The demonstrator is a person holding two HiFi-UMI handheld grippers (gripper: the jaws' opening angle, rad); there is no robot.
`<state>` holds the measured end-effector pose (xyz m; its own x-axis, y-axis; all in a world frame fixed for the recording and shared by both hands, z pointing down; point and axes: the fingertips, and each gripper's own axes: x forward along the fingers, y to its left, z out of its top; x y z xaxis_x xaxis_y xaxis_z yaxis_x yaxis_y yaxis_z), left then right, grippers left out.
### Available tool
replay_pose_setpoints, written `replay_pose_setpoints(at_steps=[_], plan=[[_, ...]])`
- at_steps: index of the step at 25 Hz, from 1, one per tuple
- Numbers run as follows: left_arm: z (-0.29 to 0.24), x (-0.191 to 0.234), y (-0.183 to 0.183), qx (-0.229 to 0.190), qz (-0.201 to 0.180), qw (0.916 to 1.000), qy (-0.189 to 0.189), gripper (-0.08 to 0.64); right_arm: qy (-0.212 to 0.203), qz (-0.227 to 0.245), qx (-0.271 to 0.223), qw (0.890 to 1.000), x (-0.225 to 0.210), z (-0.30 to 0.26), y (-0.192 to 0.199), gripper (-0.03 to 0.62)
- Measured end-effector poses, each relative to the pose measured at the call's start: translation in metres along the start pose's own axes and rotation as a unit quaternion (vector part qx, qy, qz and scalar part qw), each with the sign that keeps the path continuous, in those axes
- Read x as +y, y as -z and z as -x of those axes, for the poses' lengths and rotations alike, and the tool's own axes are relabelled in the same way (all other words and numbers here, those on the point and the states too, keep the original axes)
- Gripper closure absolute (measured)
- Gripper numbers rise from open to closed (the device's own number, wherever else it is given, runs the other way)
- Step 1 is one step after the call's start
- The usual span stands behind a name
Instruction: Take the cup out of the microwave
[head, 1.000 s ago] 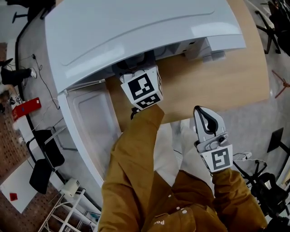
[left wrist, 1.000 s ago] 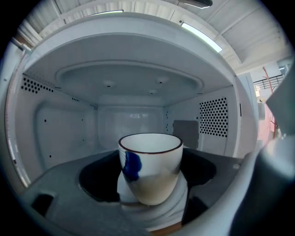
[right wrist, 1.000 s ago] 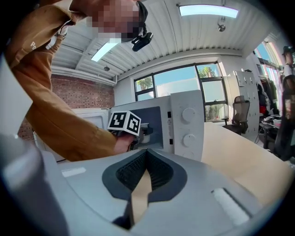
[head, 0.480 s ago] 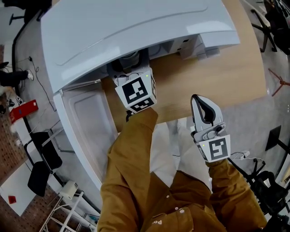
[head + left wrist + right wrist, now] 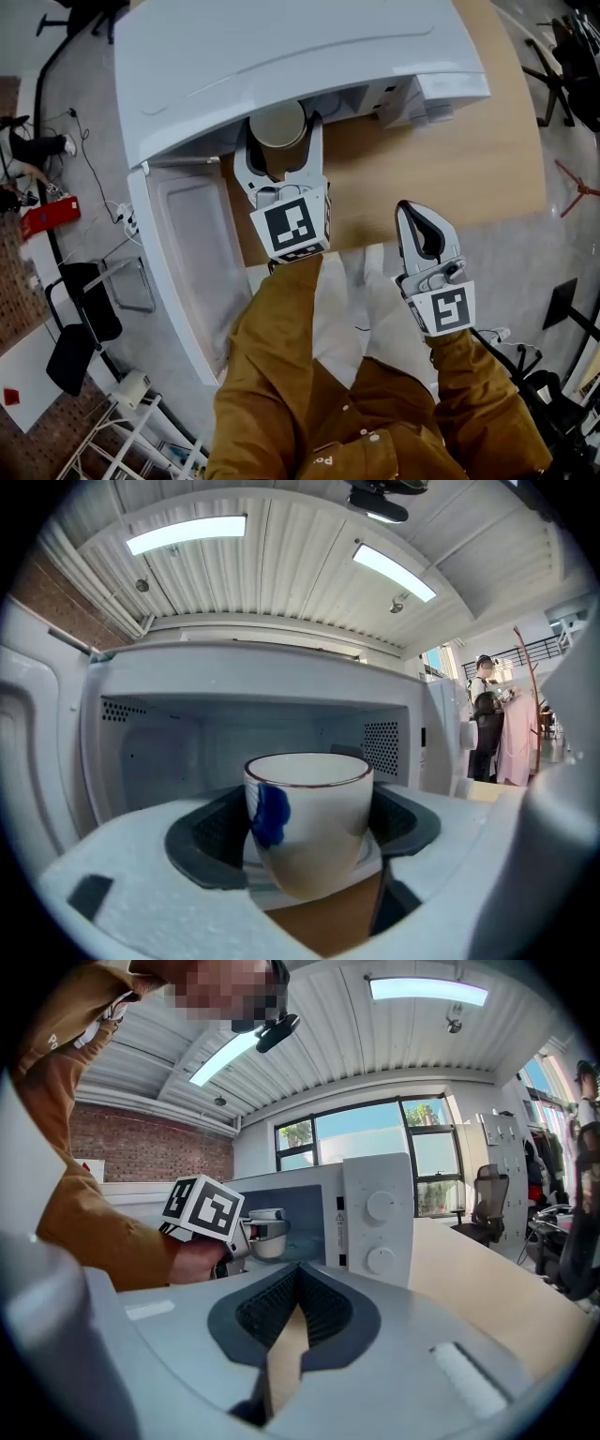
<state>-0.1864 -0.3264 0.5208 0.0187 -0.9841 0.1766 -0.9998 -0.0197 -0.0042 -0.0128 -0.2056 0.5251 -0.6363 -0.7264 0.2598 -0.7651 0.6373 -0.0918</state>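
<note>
A cream cup (image 5: 278,123) with a brown rim and a blue mark sits between the jaws of my left gripper (image 5: 279,133), which is shut on it just in front of the white microwave (image 5: 281,56). In the left gripper view the cup (image 5: 314,817) fills the space between the dark pads, with the open microwave cavity (image 5: 234,742) behind it. The microwave door (image 5: 192,253) hangs open at the left. My right gripper (image 5: 419,217) is shut and holds nothing, over the table's near edge. From the right gripper (image 5: 295,1312) view the cup (image 5: 267,1239) shows beside the microwave's dial panel (image 5: 375,1213).
The wooden table (image 5: 441,159) stretches right of the microwave. Black chairs (image 5: 84,309) and a red object (image 5: 47,220) are on the floor at the left. A person (image 5: 487,714) stands far off in the left gripper view.
My left gripper has drawn back from the microwave opening with the cup, which now shows in the head view. The right gripper has barely moved.
</note>
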Motion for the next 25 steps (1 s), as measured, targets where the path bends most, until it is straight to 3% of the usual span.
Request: replay_pose_setpoints(at_steps=[6,11,17,25], plan=[[0.034,-0.013,-0.014,0.002,-0.005,0.9999,0.011,0.176,-0.016,-0.010,-0.005,1.000,0.006,0.011,-0.016,0.585],[0.065,-0.023,-0.039,-0.025,0.021,0.9994,0.004,0.176,-0.023,-0.014,-0.020,0.999,0.005,0.021,-0.043,0.586],[0.112,-0.021,-0.054,0.010,0.008,0.9999,-0.002,0.175,-0.028,-0.005,-0.026,0.999,0.004,0.031,-0.072,0.584],[0.165,-0.023,-0.102,-0.001,0.030,0.9995,-0.005,0.176,-0.015,-0.003,-0.037,0.999,0.011,0.045,-0.130,0.586]])
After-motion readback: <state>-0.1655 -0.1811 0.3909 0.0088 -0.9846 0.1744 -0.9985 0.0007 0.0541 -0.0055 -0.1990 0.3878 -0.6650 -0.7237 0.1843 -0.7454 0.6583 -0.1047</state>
